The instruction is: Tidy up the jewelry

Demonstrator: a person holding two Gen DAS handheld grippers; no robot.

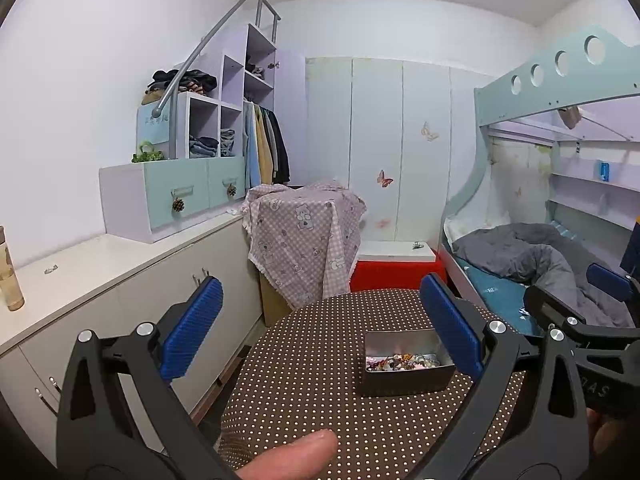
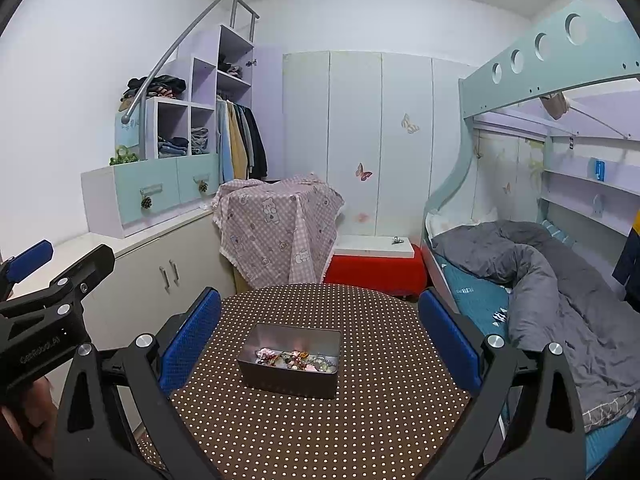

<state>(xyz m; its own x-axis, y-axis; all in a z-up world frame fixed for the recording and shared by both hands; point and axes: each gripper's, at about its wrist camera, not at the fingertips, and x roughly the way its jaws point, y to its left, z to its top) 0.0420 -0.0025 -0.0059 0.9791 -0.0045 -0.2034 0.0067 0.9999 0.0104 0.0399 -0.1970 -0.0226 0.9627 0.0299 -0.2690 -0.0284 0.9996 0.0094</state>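
A small metal tin (image 1: 408, 378) (image 2: 290, 376) stands open-topped on a round table with a brown dotted cloth (image 1: 312, 392) (image 2: 360, 420). Mixed jewelry (image 1: 404, 361) (image 2: 298, 360) lies heaped inside the tin. My left gripper (image 1: 322, 328) hovers above the table, open, with the tin just inside its right finger and nothing held. My right gripper (image 2: 320, 340) is open too, with the tin centred between its blue pads (image 2: 192, 340) but farther ahead. Each gripper shows at the edge of the other's view.
A white low cabinet (image 1: 120, 272) (image 2: 160, 256) runs along the left wall, with a bottle (image 1: 10, 280) on it. A checked cloth covers a box (image 1: 304, 232) (image 2: 276, 228) behind the table. A red bench (image 2: 376, 268) and a bunk bed (image 2: 540, 264) stand to the right. A fingertip (image 1: 304, 452) shows at the bottom.
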